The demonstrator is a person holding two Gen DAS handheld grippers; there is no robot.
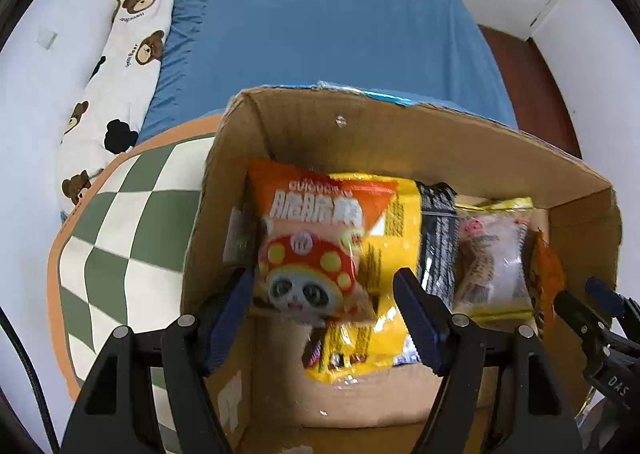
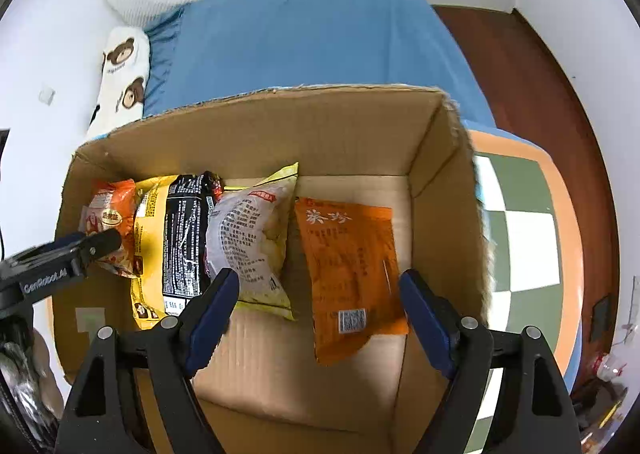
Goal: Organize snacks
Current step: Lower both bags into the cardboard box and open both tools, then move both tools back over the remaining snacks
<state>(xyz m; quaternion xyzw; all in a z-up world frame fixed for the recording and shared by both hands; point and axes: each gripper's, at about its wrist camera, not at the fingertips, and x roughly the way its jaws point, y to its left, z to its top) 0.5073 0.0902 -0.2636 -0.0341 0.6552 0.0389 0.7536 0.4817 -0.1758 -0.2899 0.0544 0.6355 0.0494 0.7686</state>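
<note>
The left gripper [image 1: 324, 306] is seen with its blue-padded jaws set apart on either side of a puffy orange foil snack packet printed with a red-capped panda [image 1: 308, 250]; whether the pads already press on it cannot be told, though the packet fills the gap between them and stands at the left end of a row inside the open brown cardboard box [image 1: 400, 126]. Just to the right of that claw are packed a yellow plastic snack bag [image 1: 384, 254], a black printed wrapper [image 1: 438, 238] and a clear pouch with yellow edges [image 1: 494, 254]. The right gripper [image 2: 320, 306] is held wide open with nothing between its jaws; a flat orange sachet bearing a barcode [image 2: 352, 270] lies on the box floor just ahead of and between its fingers, apart from the row. The panda packet is judged light, air-filled and slippery, with brittle contents likely to be crushed by a hard squeeze; a gentle hold across its sides or on the crimped top seam would be preferred. The flat sachet is judged thin and limp, best taken by one edge.
</note>
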